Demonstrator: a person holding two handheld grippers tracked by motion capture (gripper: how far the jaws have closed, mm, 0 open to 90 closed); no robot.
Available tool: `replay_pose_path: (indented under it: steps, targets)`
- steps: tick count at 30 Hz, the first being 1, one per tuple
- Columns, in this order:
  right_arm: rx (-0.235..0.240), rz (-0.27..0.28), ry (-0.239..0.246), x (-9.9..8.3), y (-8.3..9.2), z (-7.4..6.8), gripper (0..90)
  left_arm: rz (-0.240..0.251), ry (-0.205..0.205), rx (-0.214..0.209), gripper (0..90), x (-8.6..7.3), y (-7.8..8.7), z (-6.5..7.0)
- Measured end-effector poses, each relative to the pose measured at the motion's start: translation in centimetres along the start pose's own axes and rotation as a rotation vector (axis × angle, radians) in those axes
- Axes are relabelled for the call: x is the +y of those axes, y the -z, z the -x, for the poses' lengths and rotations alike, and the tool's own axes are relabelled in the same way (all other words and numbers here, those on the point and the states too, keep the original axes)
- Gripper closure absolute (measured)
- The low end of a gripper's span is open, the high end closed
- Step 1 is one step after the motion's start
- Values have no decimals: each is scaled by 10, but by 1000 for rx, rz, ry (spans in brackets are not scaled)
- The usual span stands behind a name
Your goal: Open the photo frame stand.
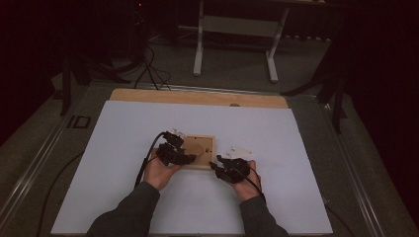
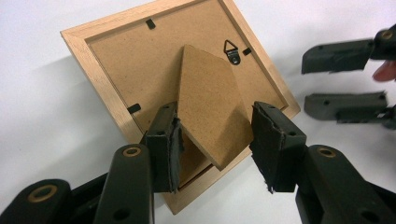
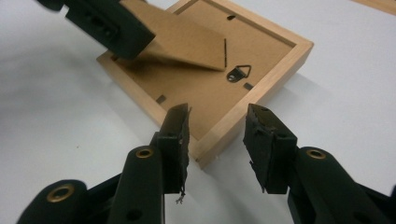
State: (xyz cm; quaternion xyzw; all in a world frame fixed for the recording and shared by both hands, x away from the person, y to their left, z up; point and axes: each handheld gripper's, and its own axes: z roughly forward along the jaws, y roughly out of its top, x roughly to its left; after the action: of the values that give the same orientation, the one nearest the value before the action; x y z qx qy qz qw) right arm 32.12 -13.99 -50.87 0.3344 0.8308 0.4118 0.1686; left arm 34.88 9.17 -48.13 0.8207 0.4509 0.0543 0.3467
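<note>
A light wooden picture frame [image 1: 203,139] lies face down on the white sheet [image 1: 123,148]. Its brown backing board [image 2: 121,51] faces up, and the cardboard easel stand [image 2: 210,93] is tilted up off the board. My left gripper [image 2: 215,109] grips the stand's free end, one pad on each side edge. My right gripper [image 3: 217,112] is open; the frame's near corner [image 3: 210,149] lies between its jaws and the pads do not touch it. From above, the left gripper [image 1: 190,157] is over the frame's near edge and the right gripper [image 1: 216,165] is at its near right corner.
A small metal hanger [image 3: 237,73] is fixed to the backing board. Something small and white [image 1: 240,150] lies by the right hand. A wooden table edge [image 1: 197,97] runs behind the sheet. Black cables trail left from the left gripper. White table legs [image 1: 198,44] stand on the floor beyond.
</note>
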Motion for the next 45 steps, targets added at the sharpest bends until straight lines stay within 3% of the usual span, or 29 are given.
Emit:
replay_pose_path:
  steps: [9, 20, 37, 45]
  targets:
    - [14, -1, -37, 3, 7, 9, 521, 33, -62, 23, 541, -8, 1, 4]
    - [18, -21, -32, 7, 7, 9, 433, 75, -146, 76, 539, -17, 5, 15]
    - [66, -15, -42, 10, 7, 11, 438, 147, -189, 102, 539, -33, 6, 20]
    - [86, -1, -46, 17, 7, 15, 460, 182, -218, 133, 539, -41, 7, 26]
